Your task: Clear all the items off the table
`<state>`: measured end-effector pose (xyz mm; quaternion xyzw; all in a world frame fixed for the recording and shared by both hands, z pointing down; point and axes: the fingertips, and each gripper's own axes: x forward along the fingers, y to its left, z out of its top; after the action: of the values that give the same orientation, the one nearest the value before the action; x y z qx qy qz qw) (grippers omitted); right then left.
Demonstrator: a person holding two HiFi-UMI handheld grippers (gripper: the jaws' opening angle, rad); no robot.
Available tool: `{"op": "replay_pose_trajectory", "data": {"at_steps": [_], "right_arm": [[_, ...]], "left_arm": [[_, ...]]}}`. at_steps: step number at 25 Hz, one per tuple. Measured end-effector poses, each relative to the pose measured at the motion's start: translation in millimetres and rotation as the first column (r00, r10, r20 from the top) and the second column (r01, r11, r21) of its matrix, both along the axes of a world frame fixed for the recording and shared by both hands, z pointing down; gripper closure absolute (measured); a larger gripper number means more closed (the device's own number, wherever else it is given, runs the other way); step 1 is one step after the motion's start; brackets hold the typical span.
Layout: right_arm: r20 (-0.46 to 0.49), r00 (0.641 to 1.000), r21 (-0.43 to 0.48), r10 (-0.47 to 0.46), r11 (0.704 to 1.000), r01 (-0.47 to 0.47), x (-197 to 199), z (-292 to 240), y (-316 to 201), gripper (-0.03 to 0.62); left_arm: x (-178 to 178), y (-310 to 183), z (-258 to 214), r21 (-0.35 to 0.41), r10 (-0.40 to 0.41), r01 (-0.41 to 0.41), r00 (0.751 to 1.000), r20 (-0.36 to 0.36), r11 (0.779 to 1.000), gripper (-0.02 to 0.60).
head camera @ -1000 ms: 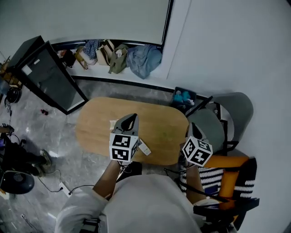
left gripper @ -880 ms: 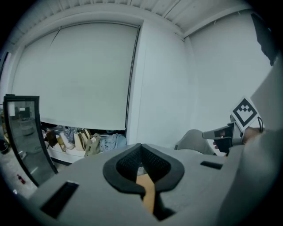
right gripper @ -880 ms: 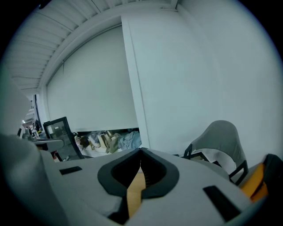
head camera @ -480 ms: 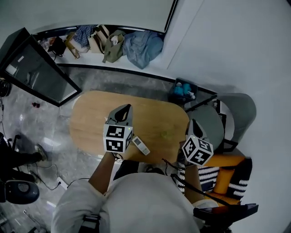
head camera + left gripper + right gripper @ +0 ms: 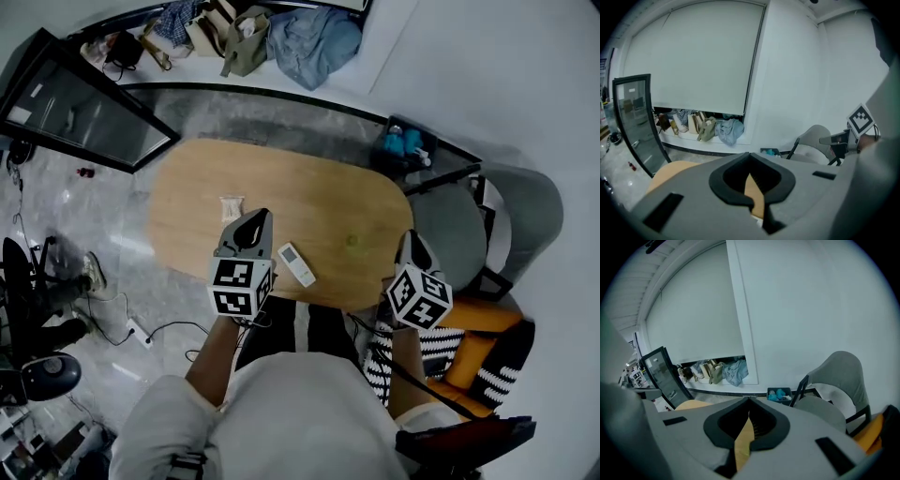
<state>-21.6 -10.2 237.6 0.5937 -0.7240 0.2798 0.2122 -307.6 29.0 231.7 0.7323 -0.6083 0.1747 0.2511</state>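
Packet: small pale packet [image 5: 231, 208] lies flat on the left part of the table [image 5: 319, 192], just beyond L gripper's tips, not touching them.
L gripper [image 5: 255, 223]: hovers over the near-left edge of the table. Jaws are together w/ nothing btwn them; its own view shows only wood thru the gap behind the tips.
Remote: white remote [image 5: 297, 263] lies flat and angled near the front edge, just right of L gripper, apart from it.
Green bit: small greenish thing [image 5: 352, 241] sits right of centre on the table, too small to ID.
R gripper [image 5: 411, 246]: at the table's right end, by the edge. Jaws are together and empty, and the green bit is the item nearest to it.
Crate: dark crate [image 5: 405, 145] w/ teal stuff stands on the floor past the far-right end; a grey chair [image 5: 525, 216] is beside it.
Step (my read): lining up for a pick. Nothing is gripped and 3 items are on the top, so clearing is early or mid-way.
Next move (judgement): L is best placed for either the packet or the remote. It needs to open its jaws, drop the tips to table level astride the item, then close. The remote is thin and flat, so take it across the narrow side w/ the tips low. The packet is soft and may crumple or slide.
Drop spot: can't tell where the items should go.
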Motion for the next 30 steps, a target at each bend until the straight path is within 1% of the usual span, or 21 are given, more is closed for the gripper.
{"op": "replay_pose_trajectory", "data": {"at_steps": [3, 8, 12, 15, 18, 22, 27, 28, 30], "right_arm": [[-0.005, 1.000, -0.016, -0.012, 1.000, 0.012, 7.2, 16.3, -1.8, 0.569], [-0.014, 1.000, -0.060, -0.021, 0.998, 0.020, 14.7, 56.3, -2.9, 0.569], [-0.015, 1.000, -0.090, -0.027, 0.996, 0.026, 19.2, 98.8, -1.7, 0.569], [-0.004, 1.000, -0.107, -0.024, 0.994, 0.023, 13.8, 127.8, 3.5, 0.569], [0.000, 1.000, -0.131, -0.014, 0.991, 0.014, 12.1, 151.4, 10.2, 0.569], [-0.025, 1.000, -0.175, -0.006, 0.985, 0.002, 22.9, 175.7, 20.4, 0.569], [-0.029, 1.000, -0.198, 0.001, 0.980, -0.007, 26.3, 192.7, 23.0, 0.569], [-0.027, 1.000, -0.200, 0.001, 0.980, -0.006, 26.4, 195.7, 23.0, 0.569], [-0.023, 1.000, -0.205, 0.000, 0.979, -0.005, 26.2, 201.3, 23.1, 0.569]], "left_arm": [[-2.4, 13.7, 21.8, -0.043, -0.023, 0.024, 1.000, 0.016, 0.999, 0.574], [-6.4, 33.0, 60.4, -0.097, -0.059, 0.061, 0.998, 0.019, 0.993, 0.574], [-2.6, 44.9, 114.8, -0.157, -0.081, 0.083, 0.997, 0.018, 0.984, 0.574], [-5.1, 54.1, 156.0, -0.200, -0.088, 0.090, 0.996, 0.019, 0.976, 0.574], [-6.2, 62.9, 186.7, -0.233, -0.094, 0.094, 0.995, 0.014, 0.968, 0.574], [0.8, 75.4, 213.3, -0.273, -0.102, 0.097, 0.995, -0.003, 0.957, 0.574], [7.8, 79.4, 232.4, -0.300, -0.077, 0.075, 0.997, 0.004, 0.951, 0.574], [10.2, 81.0, 237.5, -0.318, -0.080, 0.077, 0.997, 0.002, 0.945, 0.574], [16.8, 86.9, 251.0, -0.376, -0.104, 0.094, 0.995, -0.006, 0.922, 0.573]]}}
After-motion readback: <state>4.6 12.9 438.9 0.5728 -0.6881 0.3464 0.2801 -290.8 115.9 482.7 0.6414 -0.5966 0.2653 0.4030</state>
